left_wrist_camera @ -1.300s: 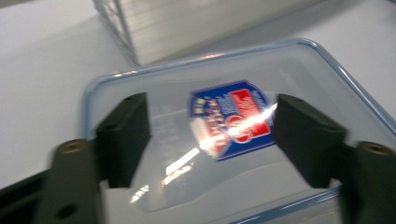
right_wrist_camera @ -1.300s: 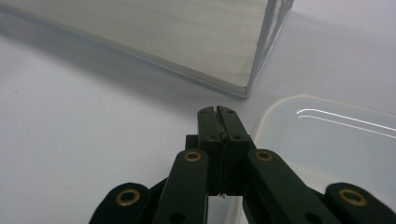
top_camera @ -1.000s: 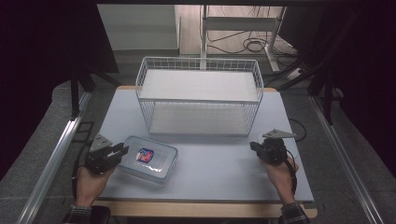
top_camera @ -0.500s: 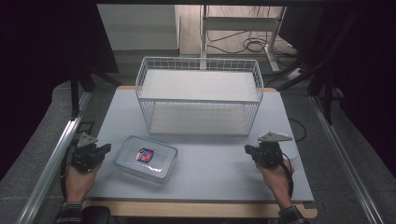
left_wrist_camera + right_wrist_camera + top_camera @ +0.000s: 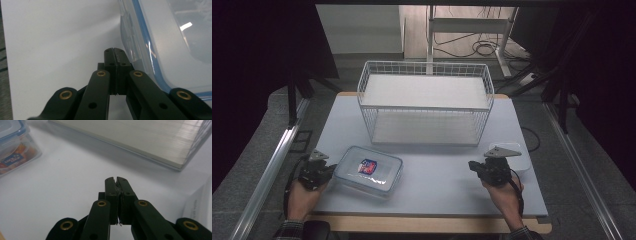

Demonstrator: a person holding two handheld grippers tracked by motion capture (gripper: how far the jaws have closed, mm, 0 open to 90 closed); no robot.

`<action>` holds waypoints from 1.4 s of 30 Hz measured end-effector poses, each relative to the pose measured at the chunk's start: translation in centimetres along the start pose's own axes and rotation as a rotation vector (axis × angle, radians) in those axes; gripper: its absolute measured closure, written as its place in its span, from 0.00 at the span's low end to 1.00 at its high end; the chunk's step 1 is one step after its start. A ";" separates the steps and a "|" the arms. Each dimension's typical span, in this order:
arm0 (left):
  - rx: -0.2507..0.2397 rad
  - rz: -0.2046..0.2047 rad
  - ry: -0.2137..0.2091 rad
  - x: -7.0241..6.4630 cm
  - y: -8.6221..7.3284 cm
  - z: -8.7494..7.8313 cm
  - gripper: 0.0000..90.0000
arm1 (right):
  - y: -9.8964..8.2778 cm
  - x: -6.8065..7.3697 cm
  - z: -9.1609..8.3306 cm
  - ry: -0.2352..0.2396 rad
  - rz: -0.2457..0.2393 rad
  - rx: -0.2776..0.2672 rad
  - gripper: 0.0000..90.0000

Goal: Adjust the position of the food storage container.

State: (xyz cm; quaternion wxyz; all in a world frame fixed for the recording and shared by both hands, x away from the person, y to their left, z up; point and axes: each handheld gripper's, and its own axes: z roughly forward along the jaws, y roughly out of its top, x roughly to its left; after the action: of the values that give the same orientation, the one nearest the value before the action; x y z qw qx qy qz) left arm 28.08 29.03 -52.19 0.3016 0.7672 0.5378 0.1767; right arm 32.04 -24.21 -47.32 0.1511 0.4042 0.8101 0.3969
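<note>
Plastic lidded box point(image 5: 369, 170) looks rigid, light, slick; grab its left-side latch beside the closed, empty left claw point(image 5: 114, 53); right claw point(image 5: 116, 181) closed too

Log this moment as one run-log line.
left tongs: shut, empty, beside lidded container | right tongs: shut, empty, over table | wire basket: behind, untouched

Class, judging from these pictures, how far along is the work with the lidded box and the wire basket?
Done: nothing visibly; the box sits lidded on the table, outside the basket. In hand: nothing; the left gripper is shut beside the box's edge, the right gripper shut over bare table. Left: probably gripping the box.
</note>
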 end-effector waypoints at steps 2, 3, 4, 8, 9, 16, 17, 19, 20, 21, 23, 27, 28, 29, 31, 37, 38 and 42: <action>0.006 -0.019 -0.019 -0.3 0.0 0.0 1.00 | -0.1 0.5 0.1 0.012 -0.007 0.006 0.97; 0.006 -0.019 -0.019 -0.3 0.0 0.0 1.00 | -0.1 0.5 0.1 0.012 -0.007 0.006 0.97; 0.015 -0.011 -0.021 -0.7 0.1 0.0 1.00 | -0.1 0.8 0.1 0.021 -0.007 0.008 0.97; 0.022 0.016 -0.039 -1.8 0.5 0.3 1.00 | -0.2 1.2 0.2 0.034 -0.008 0.016 0.97; 0.024 0.022 -0.039 -2.0 0.6 0.4 1.00 | -0.3 1.2 0.2 0.036 -0.007 0.017 0.97; 0.033 0.059 -0.101 -4.6 1.3 0.8 1.00 | -0.5 1.9 0.3 0.067 0.001 0.025 0.96; 0.036 0.063 -0.106 -4.8 1.4 0.8 1.00 | -0.5 2.0 0.3 0.076 0.003 0.028 0.96; 0.038 0.063 -0.119 -5.3 1.5 1.0 1.00 | -0.6 2.3 0.3 0.086 -0.001 0.031 0.95; 0.042 0.069 -0.131 -5.9 1.7 1.0 1.00 | -0.7 2.6 0.4 0.096 -0.004 0.038 0.95; 0.042 0.069 -0.131 -5.9 1.7 1.0 1.00 | -0.7 2.6 0.4 0.096 -0.004 0.038 0.95; 0.040 0.080 -0.141 -6.7 1.8 1.1 1.00 | -0.8 2.9 0.4 0.106 -0.008 0.044 0.95; 0.029 0.095 -0.161 -8.0 2.2 1.1 1.00 | -1.0 3.6 0.6 0.132 -0.011 0.059 0.94; 0.030 0.102 -0.168 -8.4 2.3 1.2 1.00 | -1.0 3.7 0.7 0.143 -0.011 0.062 0.94; 0.030 0.105 -0.172 -8.7 2.3 1.2 1.00 | -1.1 3.9 0.7 0.151 -0.013 0.068 0.93; 0.035 0.123 -0.183 -9.2 2.4 1.2 1.00 | -1.1 4.2 0.8 0.161 -0.015 0.080 0.93; 0.035 0.144 -0.216 -10.8 2.5 1.3 1.00 | -1.3 4.5 0.8 0.160 -0.023 0.093 0.94; 0.037 0.155 -0.236 -11.4 2.6 1.3 1.00 | -1.4 4.3 0.8 0.158 -0.020 0.094 0.94; 0.036 0.174 -0.261 -12.3 2.5 1.4 1.00 | -1.5 4.2 0.7 0.156 -0.026 0.093 0.94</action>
State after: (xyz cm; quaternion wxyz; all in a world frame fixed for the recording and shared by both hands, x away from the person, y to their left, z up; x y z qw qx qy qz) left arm 26.27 16.58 -50.91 0.3389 0.8326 0.4286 0.0912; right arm 29.03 -21.12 -48.60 0.0739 0.3681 0.8422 0.3869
